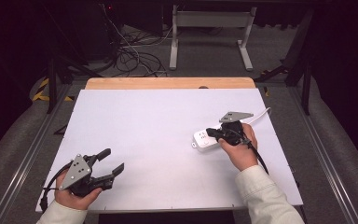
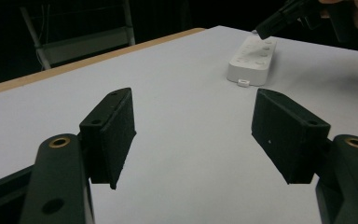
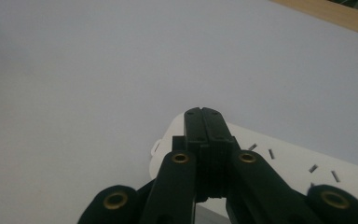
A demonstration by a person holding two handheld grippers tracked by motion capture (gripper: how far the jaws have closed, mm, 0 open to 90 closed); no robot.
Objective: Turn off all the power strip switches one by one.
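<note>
A white power strip (image 1: 205, 139) lies on the right half of the white table (image 1: 158, 140), its white cord (image 1: 261, 113) running off toward the far right edge. My right gripper (image 1: 210, 132) hovers over the strip with its jaws pressed together and nothing between them; in the right gripper view the shut jaw tips (image 3: 206, 122) sit above the strip's end (image 3: 279, 158). My left gripper (image 1: 113, 162) rests near the front left corner, jaws wide apart and empty. In the left gripper view the power strip (image 2: 251, 59) lies ahead at the upper right, beneath the right gripper (image 2: 265, 31).
A wooden strip (image 1: 168, 83) borders the table's far edge. Behind it on the floor stand a white table frame (image 1: 209, 32) and tangled cables (image 1: 130, 56). Metal rails (image 1: 321, 154) run along both sides of the table.
</note>
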